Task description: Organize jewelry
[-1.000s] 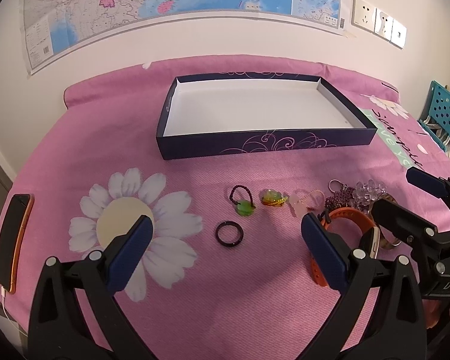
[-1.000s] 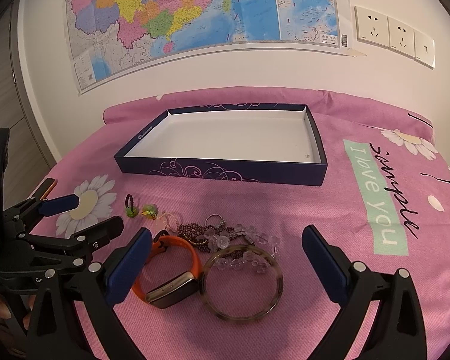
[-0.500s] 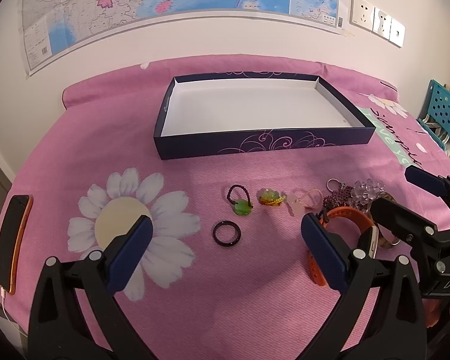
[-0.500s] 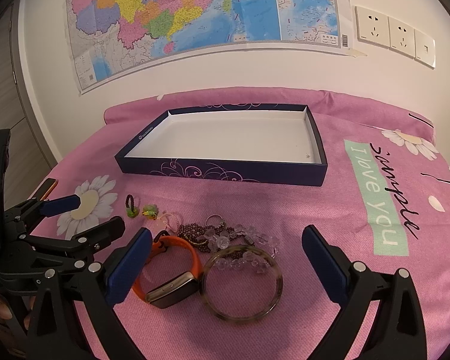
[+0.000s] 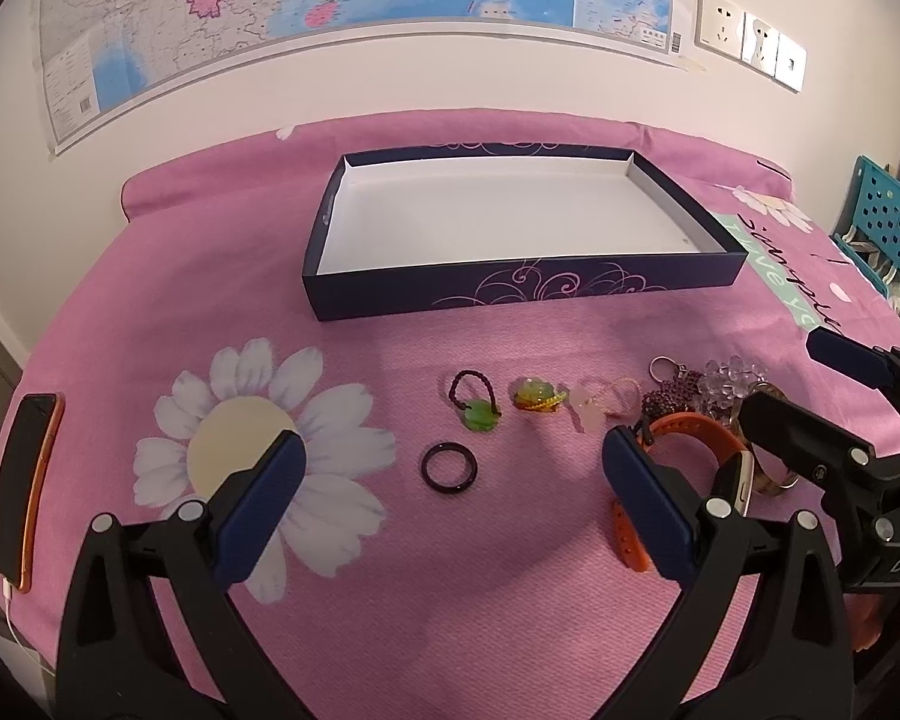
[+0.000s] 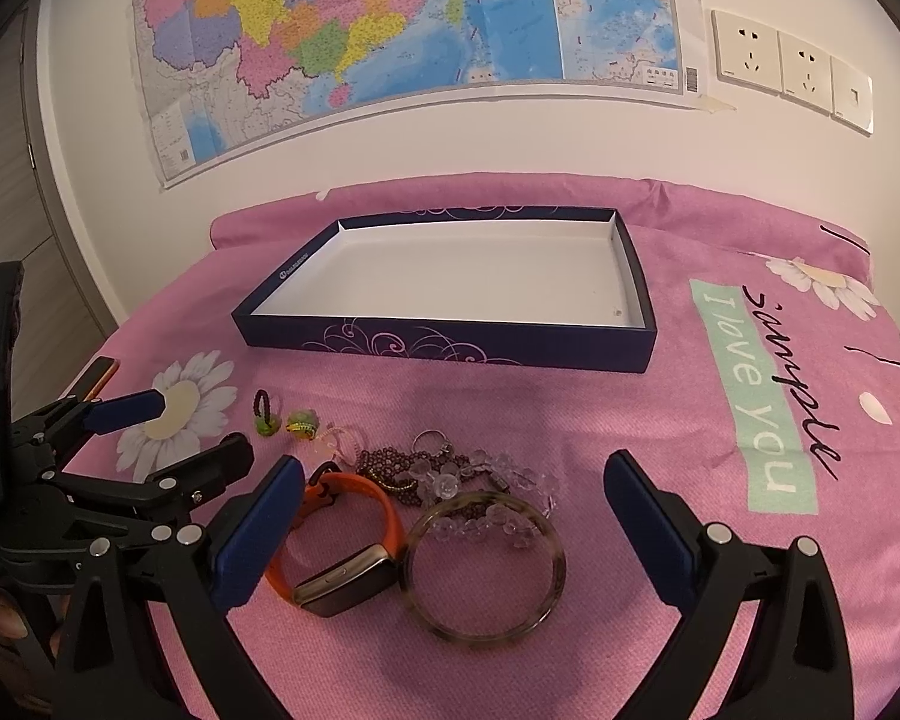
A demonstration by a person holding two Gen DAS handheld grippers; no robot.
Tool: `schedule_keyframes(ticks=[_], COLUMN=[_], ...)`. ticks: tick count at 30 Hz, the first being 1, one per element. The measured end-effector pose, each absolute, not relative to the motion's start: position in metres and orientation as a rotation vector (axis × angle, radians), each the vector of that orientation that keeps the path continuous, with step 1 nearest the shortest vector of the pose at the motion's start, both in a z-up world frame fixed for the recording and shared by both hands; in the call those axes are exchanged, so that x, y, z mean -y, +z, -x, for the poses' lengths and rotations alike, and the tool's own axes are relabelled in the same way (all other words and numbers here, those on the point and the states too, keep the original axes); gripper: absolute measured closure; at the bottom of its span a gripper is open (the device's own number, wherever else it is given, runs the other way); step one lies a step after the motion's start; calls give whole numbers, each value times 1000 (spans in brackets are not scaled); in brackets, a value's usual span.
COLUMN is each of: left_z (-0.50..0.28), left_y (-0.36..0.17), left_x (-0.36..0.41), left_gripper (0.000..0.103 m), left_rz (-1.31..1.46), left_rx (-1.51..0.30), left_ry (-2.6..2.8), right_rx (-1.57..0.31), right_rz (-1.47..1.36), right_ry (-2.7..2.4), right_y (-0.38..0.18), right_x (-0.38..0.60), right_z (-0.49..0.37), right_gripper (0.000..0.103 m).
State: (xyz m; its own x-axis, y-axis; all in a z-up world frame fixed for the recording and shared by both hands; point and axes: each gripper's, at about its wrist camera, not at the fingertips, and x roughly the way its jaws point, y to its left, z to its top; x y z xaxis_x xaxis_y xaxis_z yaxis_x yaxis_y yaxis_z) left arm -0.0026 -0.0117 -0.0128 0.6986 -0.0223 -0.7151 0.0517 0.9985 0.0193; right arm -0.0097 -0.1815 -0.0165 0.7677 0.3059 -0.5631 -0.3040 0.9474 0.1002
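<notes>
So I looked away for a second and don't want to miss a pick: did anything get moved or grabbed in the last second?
Nothing was grabbed or let go. The left gripper only drifted very slightly; the right gripper held its place. Both stay open and hold nothing. The black ring, orange watch, bangle and box lie where they were.

Warm dim indoor light, soft shadows, fisheye-bent dark edges

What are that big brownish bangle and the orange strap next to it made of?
The bangle looks like translucent resin or glass: mottled brown, glossy, cloth showing through it. Horn cannot be ruled out. The orange strap looks like matte silicone rubber, smooth and bent in a soft loop, joined to a metal-edged tracker body.
</notes>
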Motion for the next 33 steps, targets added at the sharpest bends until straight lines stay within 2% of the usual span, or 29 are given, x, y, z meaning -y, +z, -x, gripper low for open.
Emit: schedule_keyframes(ticks=[6,24,33], left_z=[2,2,8], left_y=[-12,-13,-12], left_x=[12,14,23], left_gripper=[6,6,17], left_rz=[-40,-49,-72], left_rx=[-799,-802,-791], left_ry=[-47,-69,-147], right_rx=[-691,-708,-732], right_rz=[28,-34,-57], right_ry=[316,337,338], right_y=[-18,-20,-23], right_x=[181,190,203], right_z=[7,7,6], right_gripper=[7,7,9])
